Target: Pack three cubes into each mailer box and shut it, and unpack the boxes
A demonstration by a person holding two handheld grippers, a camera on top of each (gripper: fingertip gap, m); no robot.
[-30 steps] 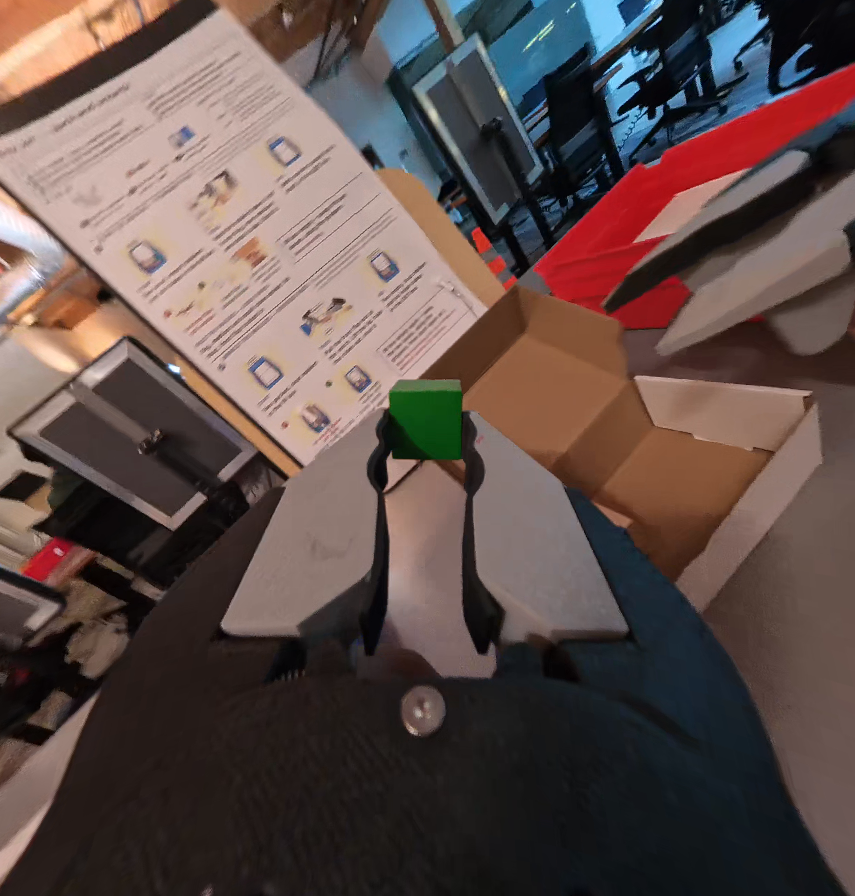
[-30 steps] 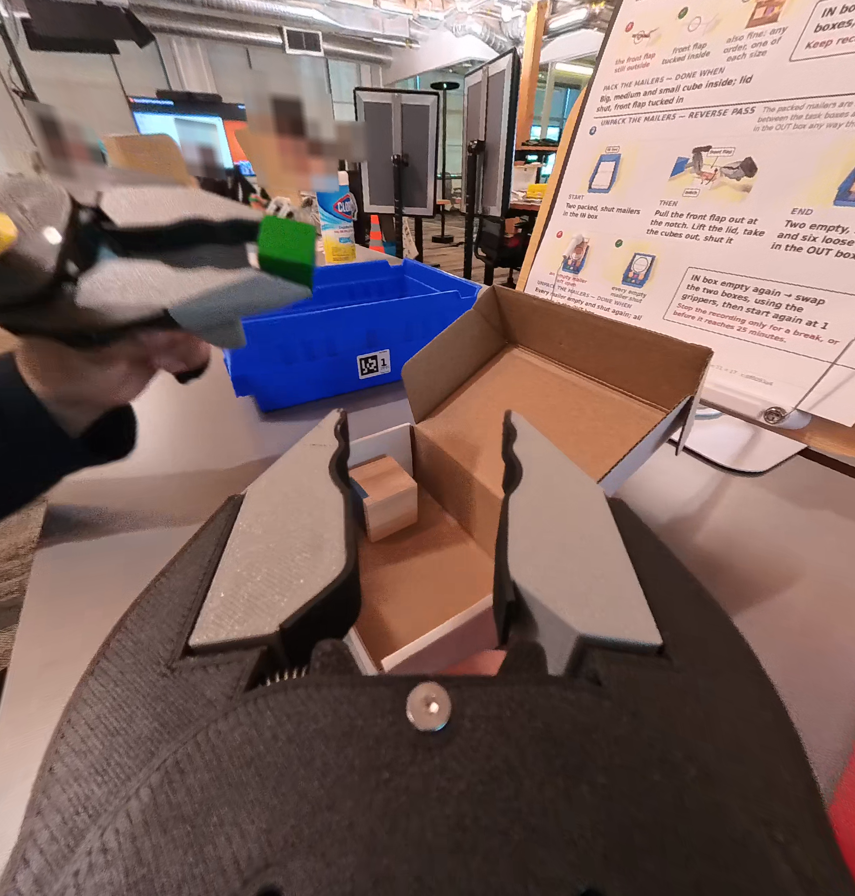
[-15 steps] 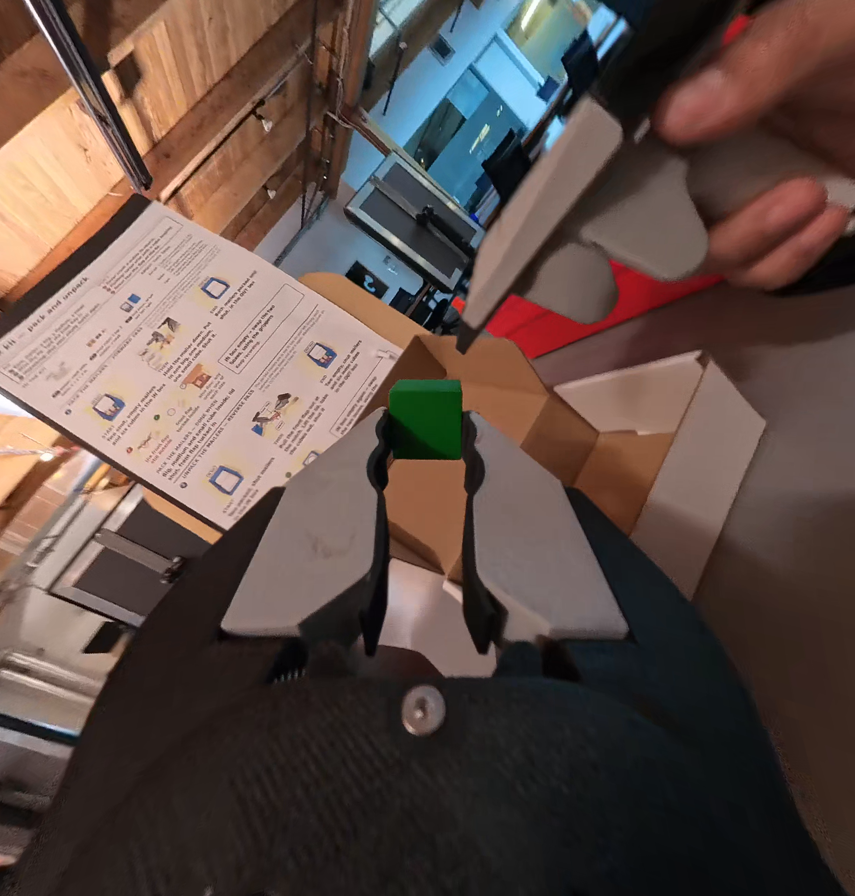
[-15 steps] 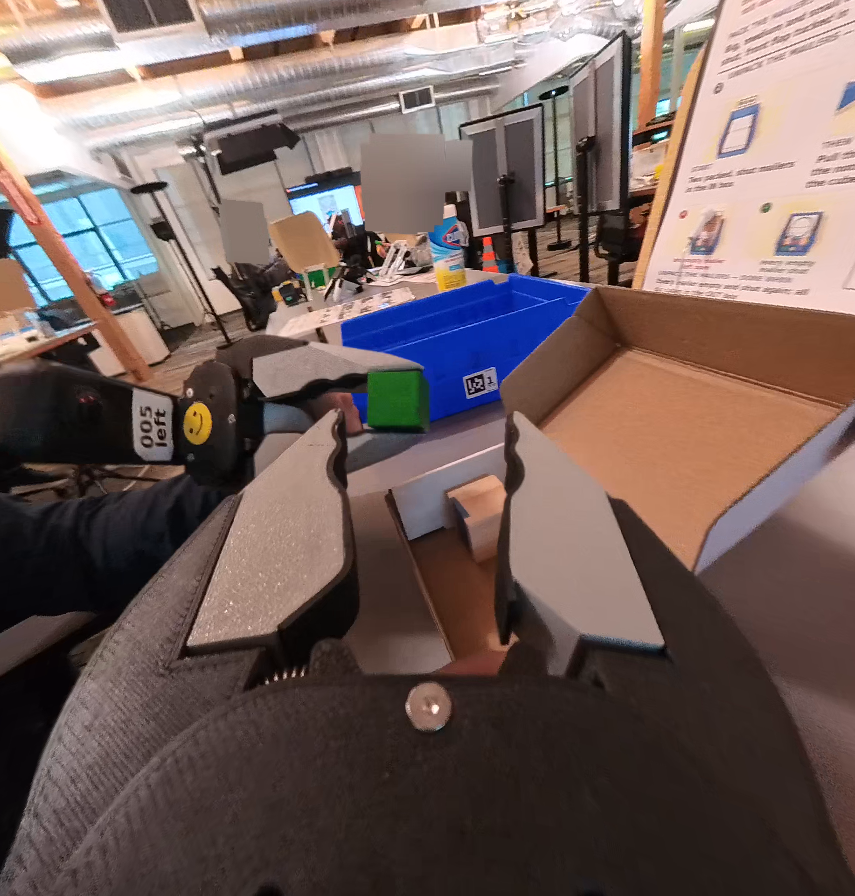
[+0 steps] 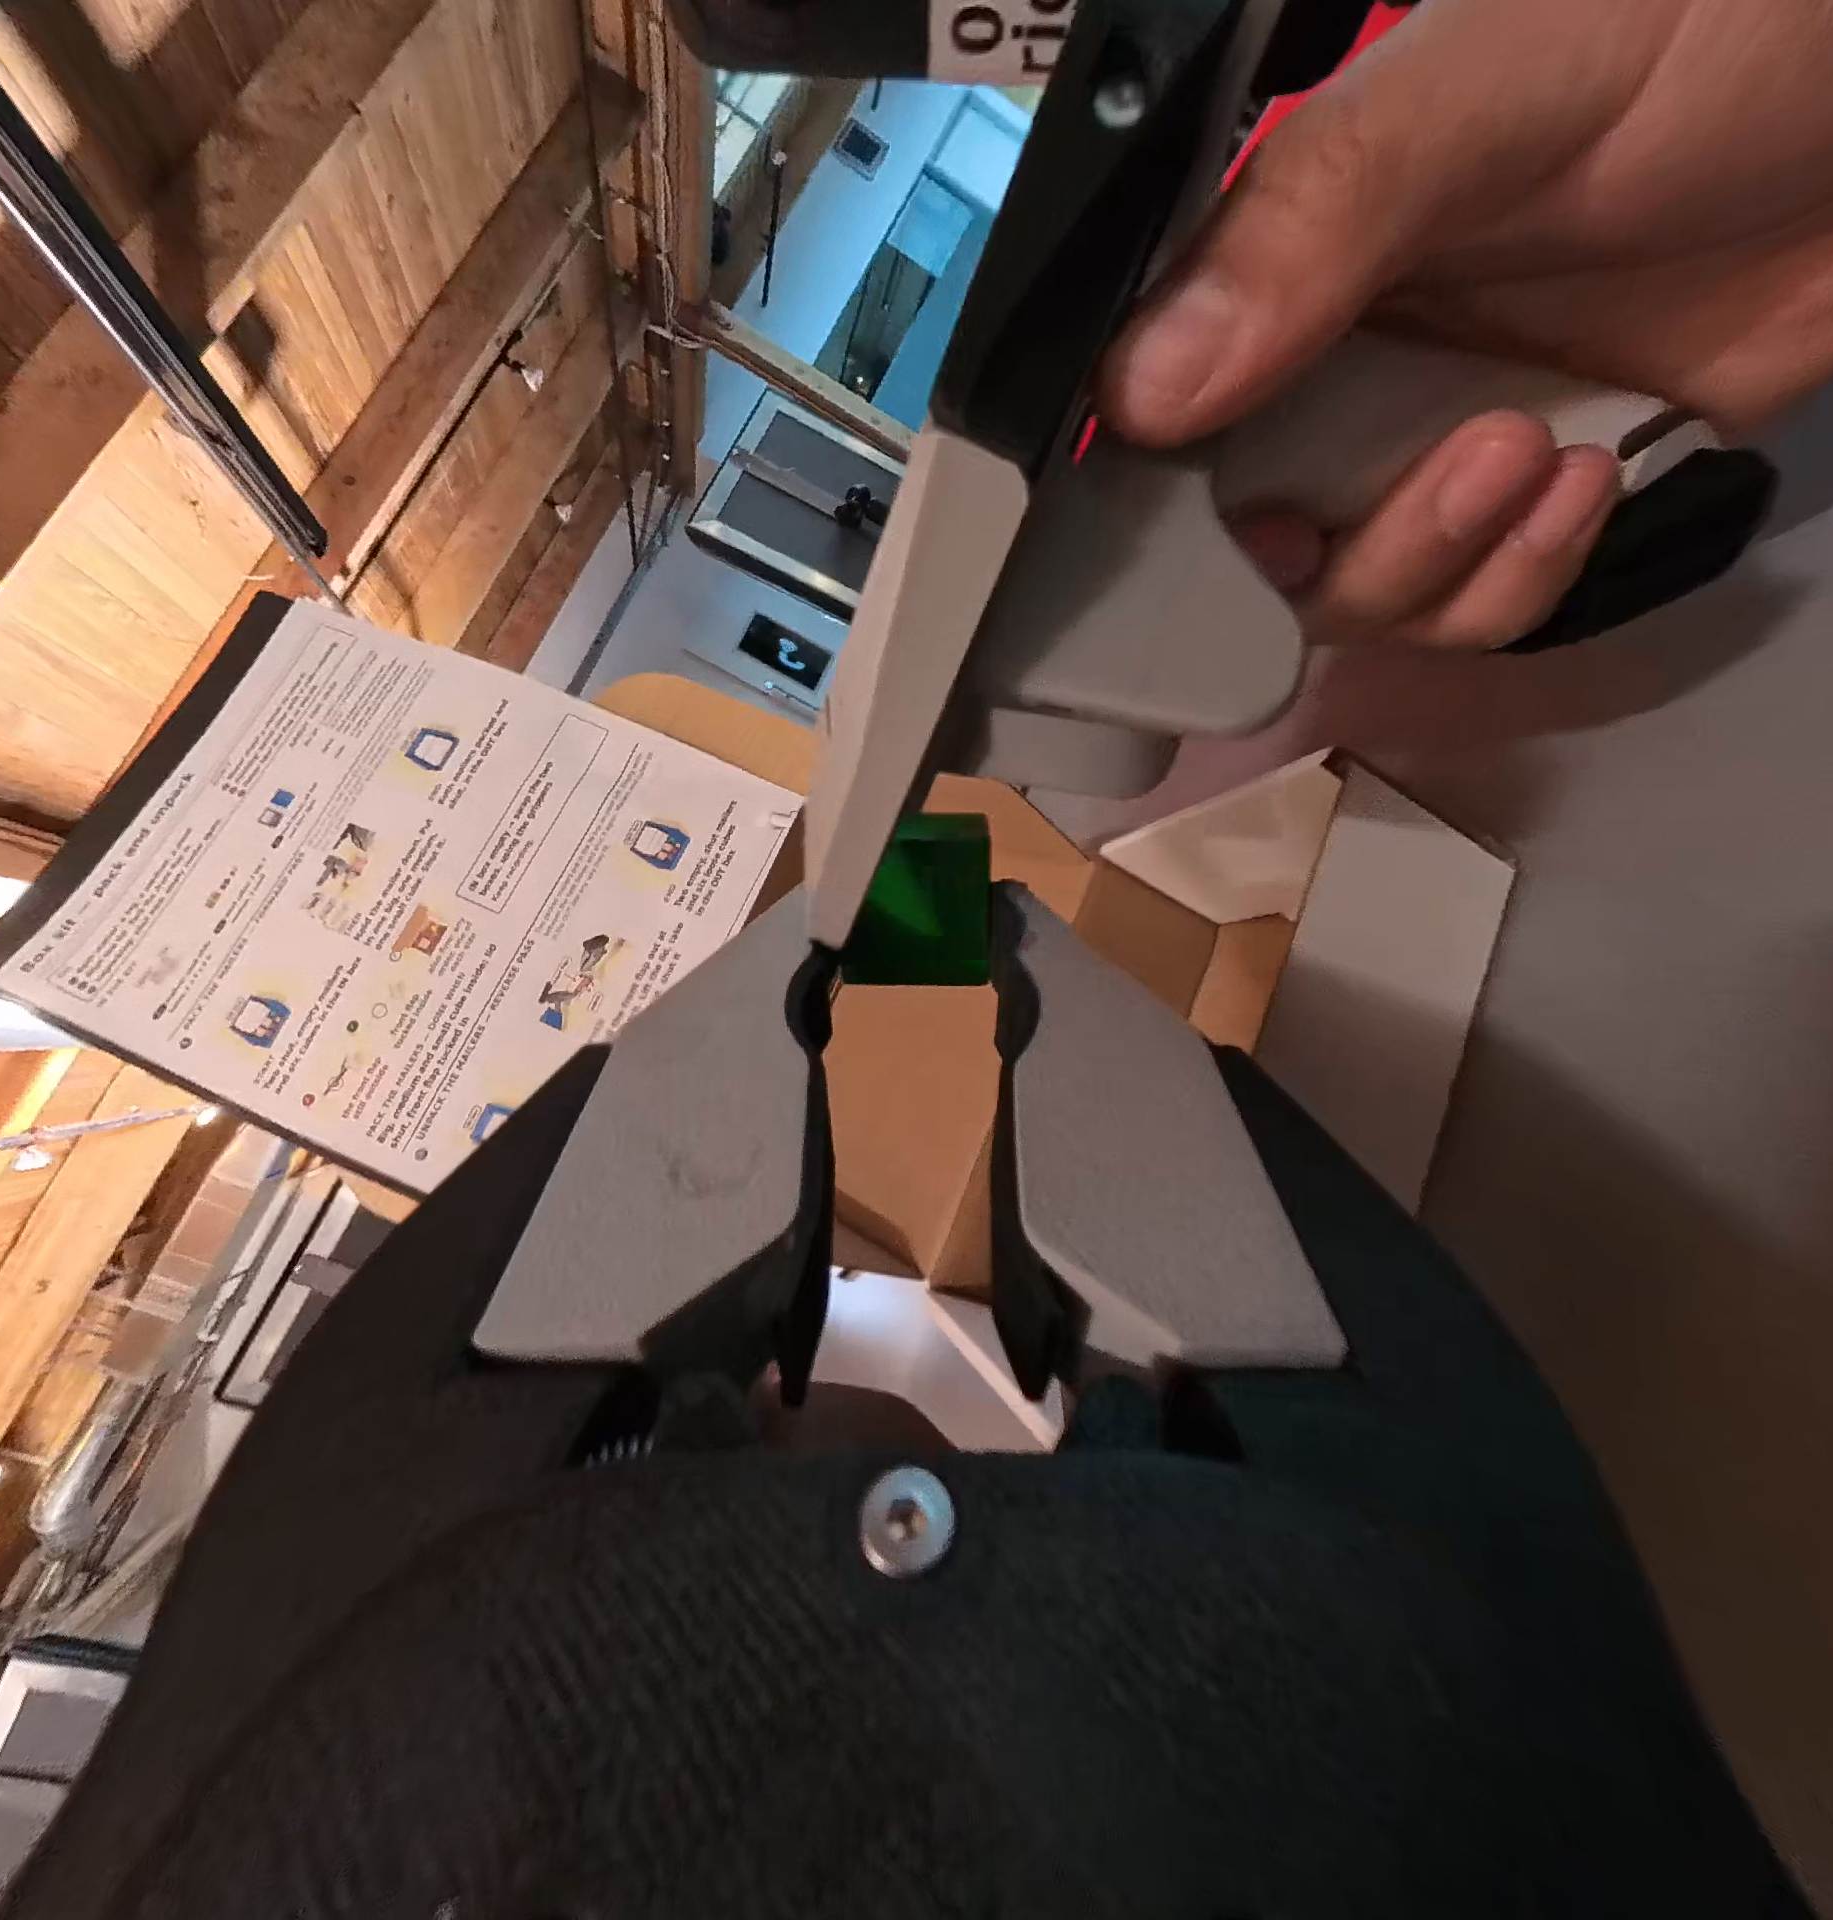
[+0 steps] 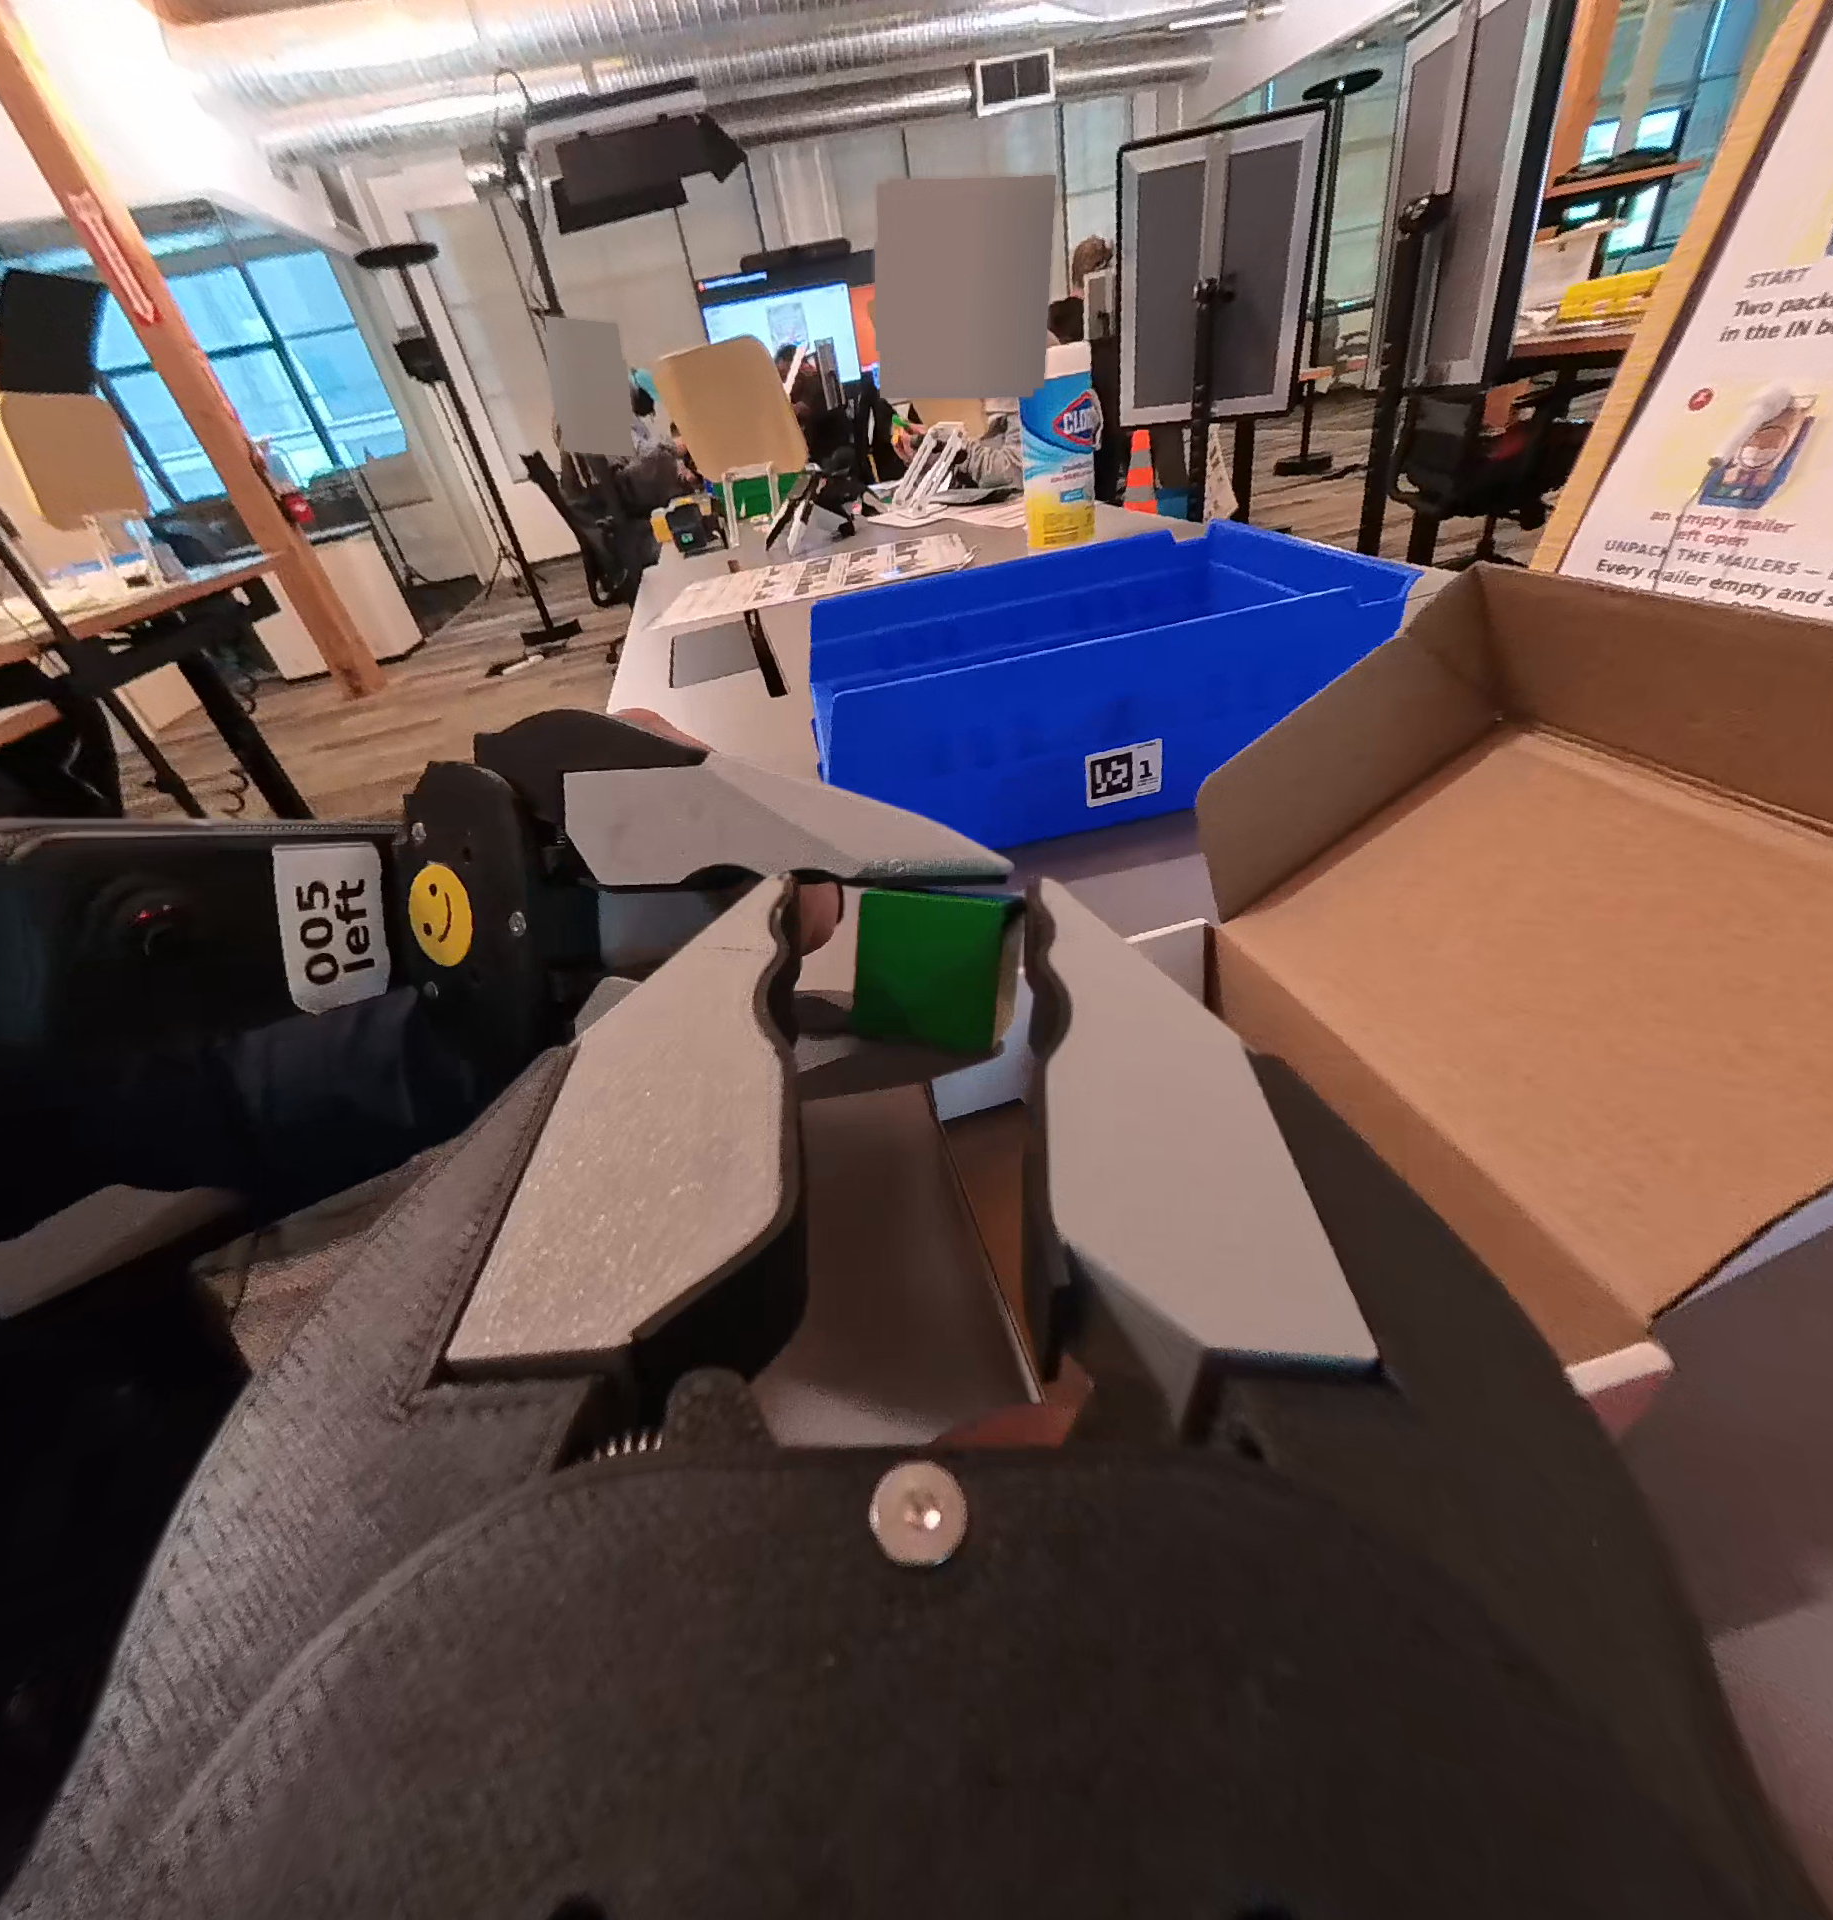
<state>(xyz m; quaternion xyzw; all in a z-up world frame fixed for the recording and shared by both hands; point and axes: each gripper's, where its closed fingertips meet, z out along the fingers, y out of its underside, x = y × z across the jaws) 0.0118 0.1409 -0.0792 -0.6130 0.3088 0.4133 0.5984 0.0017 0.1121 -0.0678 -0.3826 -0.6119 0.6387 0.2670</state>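
Note:
My left gripper [image 5: 917, 977] is shut on a small green cube [image 5: 933, 925] and holds it in the air above the open mailer box [image 5: 1130, 935]. In the right wrist view the cube [image 6: 927, 971] sits between the tips of my right gripper [image 6: 912, 982], which is open and straddles it. The right tip is close to the cube and the left tip stands apart. A finger [image 5: 891, 707] of the right gripper crosses in front of the cube in the left wrist view. The mailer [image 6: 1514, 935] lies open, lid up, brown inside. Its base is mostly hidden behind my fingers.
A blue bin [image 6: 1099, 665] stands on the grey table behind the cube. An instruction board [image 5: 372, 883] stands behind the mailer and also shows in the right wrist view [image 6: 1774, 416]. A hand [image 5: 1463, 260] holds the right gripper close above. The grippers are tip to tip, or close to it.
The two grippers have come together. The left one carried the green cube to the right, and the right one lifted off the box, so the cube now sits between the right fingertips.

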